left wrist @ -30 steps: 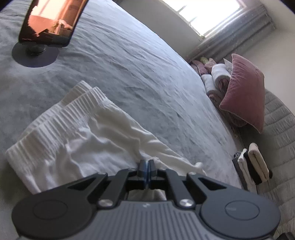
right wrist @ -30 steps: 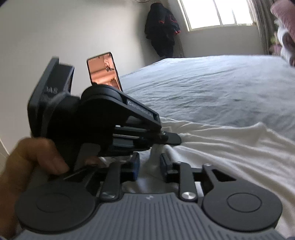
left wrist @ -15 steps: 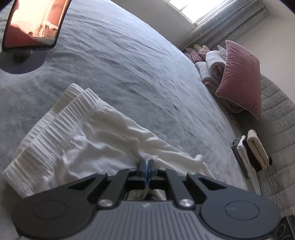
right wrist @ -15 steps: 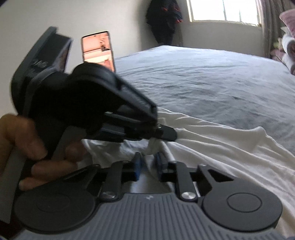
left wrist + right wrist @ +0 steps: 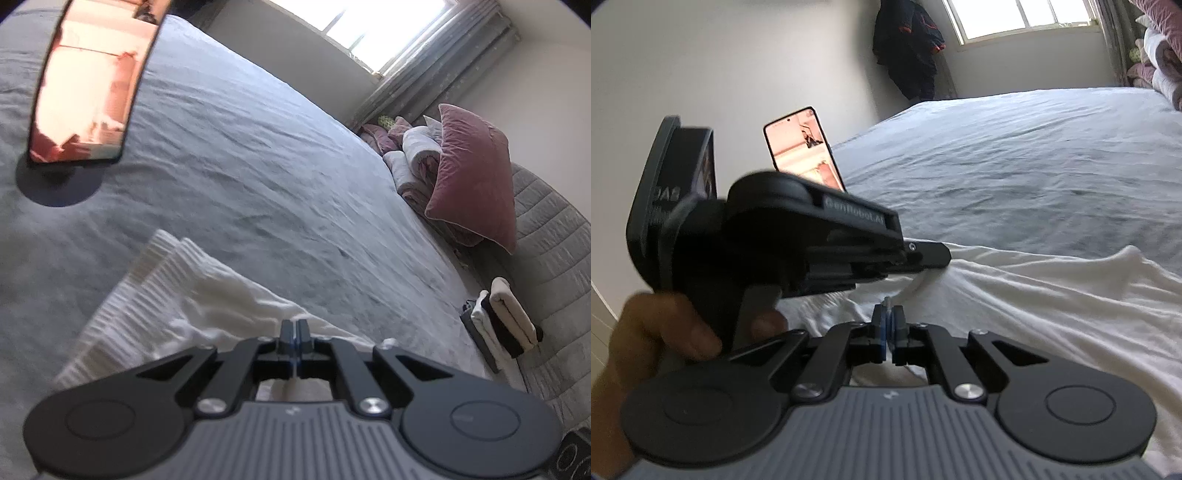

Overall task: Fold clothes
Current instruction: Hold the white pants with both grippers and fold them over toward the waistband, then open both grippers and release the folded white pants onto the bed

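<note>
Your left gripper (image 5: 294, 330) is closed, pinching a fold of the white garment (image 5: 192, 295) that lies on the grey bed (image 5: 258, 177). Your right gripper (image 5: 888, 317) is also closed on the cloth, just beside the left, near the phone (image 5: 805, 147).

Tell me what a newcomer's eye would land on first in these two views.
Probably the white garment spread on the grey bed, with the left gripper and right gripper both pinched shut on its fabric. Next, the glowing phone on its stand at far left, and the pink pillow by the headboard.
</note>
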Motion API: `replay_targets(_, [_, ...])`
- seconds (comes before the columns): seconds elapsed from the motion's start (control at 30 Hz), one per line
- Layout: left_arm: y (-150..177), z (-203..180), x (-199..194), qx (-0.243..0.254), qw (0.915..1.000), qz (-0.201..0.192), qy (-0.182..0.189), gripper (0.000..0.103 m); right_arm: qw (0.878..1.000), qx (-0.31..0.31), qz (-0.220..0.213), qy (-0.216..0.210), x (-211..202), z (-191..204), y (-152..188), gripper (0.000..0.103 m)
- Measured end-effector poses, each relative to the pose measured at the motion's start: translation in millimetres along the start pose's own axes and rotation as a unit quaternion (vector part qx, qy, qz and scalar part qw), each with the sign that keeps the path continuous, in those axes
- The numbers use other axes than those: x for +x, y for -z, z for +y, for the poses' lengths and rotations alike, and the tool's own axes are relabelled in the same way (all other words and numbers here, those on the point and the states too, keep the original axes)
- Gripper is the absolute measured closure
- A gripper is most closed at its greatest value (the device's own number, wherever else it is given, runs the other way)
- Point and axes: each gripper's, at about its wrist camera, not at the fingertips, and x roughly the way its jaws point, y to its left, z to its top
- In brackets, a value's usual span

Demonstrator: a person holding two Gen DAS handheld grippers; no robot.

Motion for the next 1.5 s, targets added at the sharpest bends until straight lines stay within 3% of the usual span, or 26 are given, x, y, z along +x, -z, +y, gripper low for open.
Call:
replay_targets(0.3, [-8, 13, -25, -0.002, 0.9992, -0.038, -0.014, 0.103, 1.000, 0.001, -0.002, -0.023, 10, 18, -6, 0.100])
replay_targets(0.5, [-14, 23, -40, 0.002, 0.9969, -0.064, -0.046, 0.103, 0.999, -0.004, 0.000, -0.046, 28, 35, -9, 0.100])
replay_targets(0.73, [-14, 38, -34, -0.005, 0.9939, -0.057, -0.095, 0.103, 0.997, 0.000, 0.039, -0.061, 51, 42, 1, 0.097])
replay_targets(0.77, [-14, 38, -36, 0.000, 0.9918, -0.065, -0.110, 0.103, 0.997, 0.002, 0.044, -0.065, 51, 41, 2, 0.087])
replay_targets(0.83, [-15, 38, -40, -0.001, 0.9911, -0.074, -0.111, 0.103, 0.996, 0.002, 0.049, -0.074, 46, 39, 3, 0.086])
replay_targets(0.93, [-16, 40, -50, -0.010, 0.9916, -0.094, -0.089, 0.102, 0.995, 0.003, 0.056, -0.087, 39, 35, 4, 0.071])
replay_targets(1.0, [-15, 36, -54, -0.001, 0.9913, -0.103, -0.082, 0.102, 0.994, 0.006, 0.058, -0.095, 32, 32, 4, 0.055])
replay_targets(1.17, [-10, 19, -47, 0.030, 0.9922, -0.102, -0.064, 0.099, 0.995, 0.018, 0.043, -0.085, -1, 8, -2, 0.048])
replay_targets(1.27, [-6, 6, -39, 0.052, 0.9922, -0.099, -0.055, 0.088, 0.997, 0.024, 0.034, -0.067, -22, -11, -7, 0.041])
replay_targets(1.33, [-3, -3, -35, 0.068, 0.9916, -0.098, -0.050, 0.074, 0.998, 0.023, 0.032, -0.048, -36, -28, -9, 0.037])
replay_targets(1.5, [9, -25, -23, 0.104, 0.9904, -0.086, -0.030, 0.056, 0.999, 0.033, 0.036, 0.005, -69, -76, -16, 0.032])
